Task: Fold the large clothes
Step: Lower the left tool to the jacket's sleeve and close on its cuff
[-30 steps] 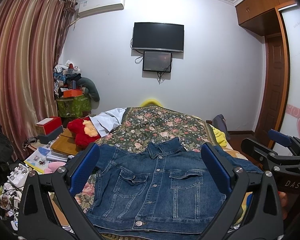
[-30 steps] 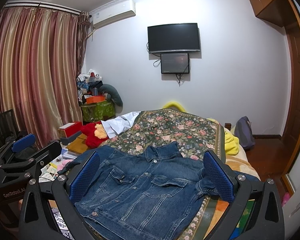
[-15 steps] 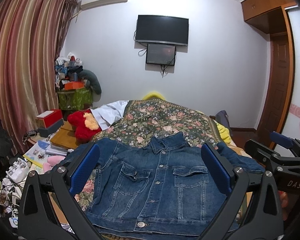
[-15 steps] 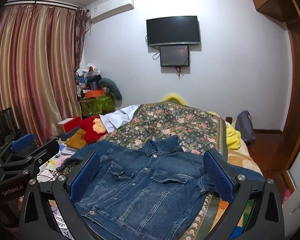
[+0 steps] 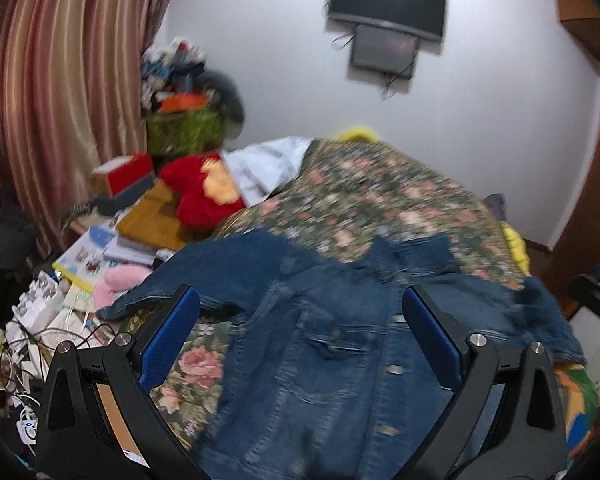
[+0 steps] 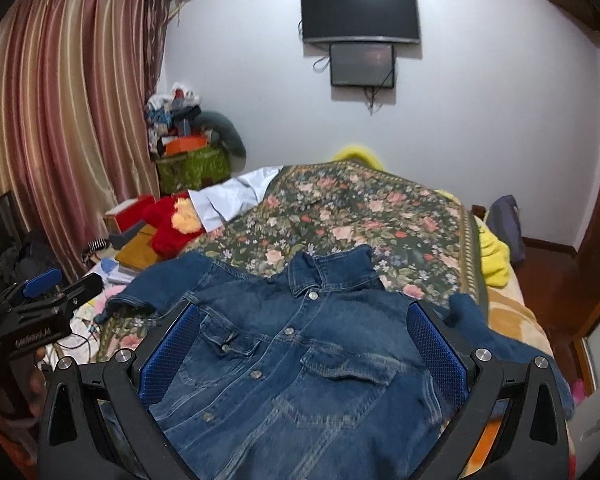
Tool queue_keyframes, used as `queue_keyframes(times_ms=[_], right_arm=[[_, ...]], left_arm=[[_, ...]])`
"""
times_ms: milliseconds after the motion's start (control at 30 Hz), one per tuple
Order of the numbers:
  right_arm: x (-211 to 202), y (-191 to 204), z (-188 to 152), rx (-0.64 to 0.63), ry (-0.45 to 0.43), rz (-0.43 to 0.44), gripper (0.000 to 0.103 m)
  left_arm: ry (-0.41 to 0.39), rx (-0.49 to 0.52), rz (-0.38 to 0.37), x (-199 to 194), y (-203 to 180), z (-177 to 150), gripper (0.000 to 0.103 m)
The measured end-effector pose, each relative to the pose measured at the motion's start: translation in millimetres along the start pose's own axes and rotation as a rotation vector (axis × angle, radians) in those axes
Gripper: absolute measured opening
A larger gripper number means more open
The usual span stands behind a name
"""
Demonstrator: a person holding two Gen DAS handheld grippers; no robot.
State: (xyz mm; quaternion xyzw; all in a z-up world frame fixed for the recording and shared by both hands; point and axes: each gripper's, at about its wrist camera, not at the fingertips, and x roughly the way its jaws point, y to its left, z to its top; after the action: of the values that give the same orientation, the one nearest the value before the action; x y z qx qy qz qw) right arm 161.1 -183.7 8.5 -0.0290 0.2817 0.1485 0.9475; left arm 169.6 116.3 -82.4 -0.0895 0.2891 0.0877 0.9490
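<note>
A blue denim jacket (image 5: 324, 344) lies front up and buttoned on the floral bedspread (image 5: 372, 192), collar away from me, sleeves spread to both sides. It also shows in the right wrist view (image 6: 300, 352). My left gripper (image 5: 298, 320) is open and empty, hovering above the jacket's left half. My right gripper (image 6: 300, 328) is open and empty above the jacket's chest. The left gripper also shows at the left edge of the right wrist view (image 6: 40, 300).
A red plush toy (image 6: 172, 224), books and boxes crowd the left bedside. A cluttered green bin (image 6: 192, 164) stands by the striped curtain (image 6: 60, 120). A yellow cloth (image 6: 494, 252) and a wooden door lie to the right. A TV (image 6: 360, 12) hangs on the far wall.
Both grippers have tilted down and moved closer over the jacket. The left view has swung left and is blurred by motion. Both grippers stay open.
</note>
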Motion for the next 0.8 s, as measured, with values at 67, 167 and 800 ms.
queue_keyframes(times_ms=[67,167,800], right_arm=[[27,1,6,-0.032,0.02,-0.002,0.103],[69,3,11,-0.096,0.07,-0.014,0.103],[276,16,-32,-0.252,0.481,0.089,0.103]], left_arm=[[0.052,-0.029,0.018,24,18,2,0.102],[0.131,-0.106,0.033,65,52,3,0.102],[0.445,-0.562,-0.015,216,164,-31,0.07]])
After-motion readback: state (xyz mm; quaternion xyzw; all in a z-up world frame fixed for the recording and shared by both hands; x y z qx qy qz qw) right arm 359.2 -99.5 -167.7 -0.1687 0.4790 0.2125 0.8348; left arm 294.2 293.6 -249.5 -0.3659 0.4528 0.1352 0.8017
